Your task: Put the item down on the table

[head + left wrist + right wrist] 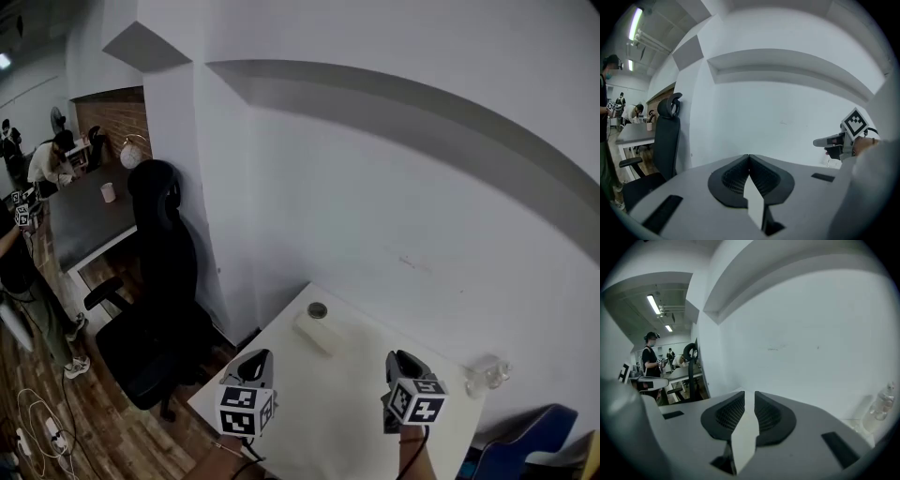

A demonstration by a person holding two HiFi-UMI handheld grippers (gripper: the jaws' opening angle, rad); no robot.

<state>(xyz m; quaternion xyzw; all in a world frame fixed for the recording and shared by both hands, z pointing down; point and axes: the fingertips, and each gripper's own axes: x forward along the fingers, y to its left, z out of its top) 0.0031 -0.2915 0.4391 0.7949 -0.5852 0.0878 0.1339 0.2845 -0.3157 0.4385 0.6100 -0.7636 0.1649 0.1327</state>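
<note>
On the white table (342, 417) lies a pale oblong item (324, 336), near the far edge by the wall, with a small round grey thing (317, 310) at its far end. Both grippers hover above the table's near part, apart from the item. My left gripper (255, 360) (749, 157) is shut, its pads touching with nothing between them. My right gripper (401, 360) (750, 394) has a narrow gap between its pads and holds nothing. Neither gripper view shows the item; the left gripper view catches the right gripper (819, 141) at its right edge.
A clear plastic bottle (488, 373) (880, 405) lies at the table's right end by the wall. A black office chair (155, 281) (665, 136) stands left of the table. People work at a grey desk (89, 217) farther left. A blue seat (530, 445) is at the lower right.
</note>
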